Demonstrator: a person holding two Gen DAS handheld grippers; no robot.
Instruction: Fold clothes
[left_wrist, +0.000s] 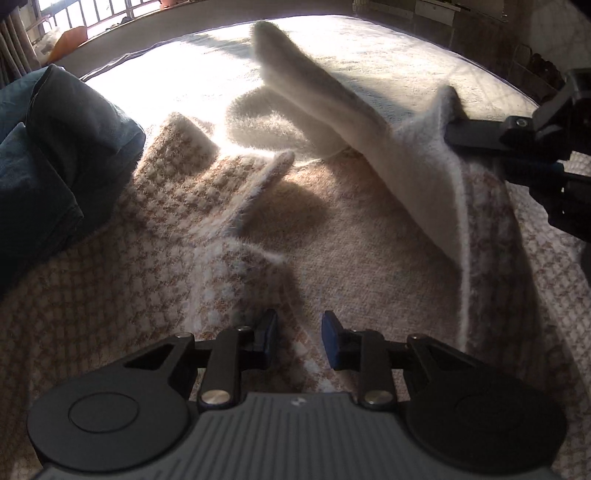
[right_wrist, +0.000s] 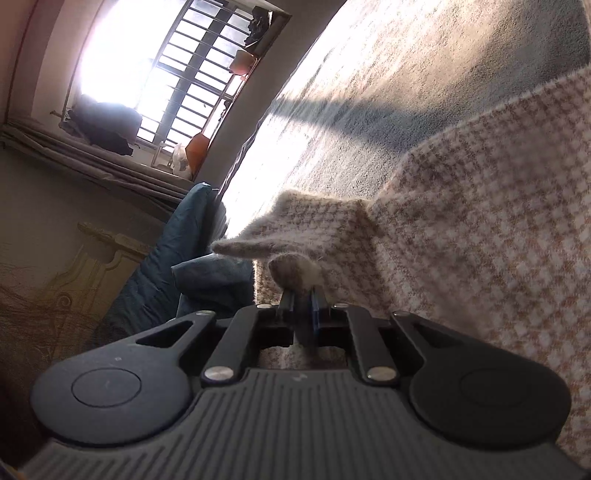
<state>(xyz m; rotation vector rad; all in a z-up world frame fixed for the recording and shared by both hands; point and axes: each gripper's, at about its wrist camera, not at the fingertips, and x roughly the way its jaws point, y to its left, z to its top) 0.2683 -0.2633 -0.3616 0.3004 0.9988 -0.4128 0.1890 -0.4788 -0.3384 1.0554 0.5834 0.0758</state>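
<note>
A fuzzy beige-and-white houndstooth knitted garment (left_wrist: 258, 236) is spread over a pale textured bed cover (left_wrist: 177, 70), with a plain cream sleeve-like section (left_wrist: 303, 96) raised above the patterned body. The left gripper (left_wrist: 299, 336) is seen hovering just above the patterned knit, its blue-padded fingers (left_wrist: 329, 338) parted with a clear gap and nothing between them. The right gripper (left_wrist: 452, 127) is observed at the right edge of the left wrist view, clamped on a lifted corner of the garment, from which a taut cream fold runs down toward the lower body. In the right wrist view, the right gripper (right_wrist: 303, 295) is confirmed clenched on a bunched tuft of the knit, the jaws pressed nearly together around the fabric. A dark blue denim item (left_wrist: 55, 147) is noted lying at the left, just beside the garment. A barred window (right_wrist: 184, 74) is recorded beyond the bed, with strong sunlight falling across the cover.
</note>
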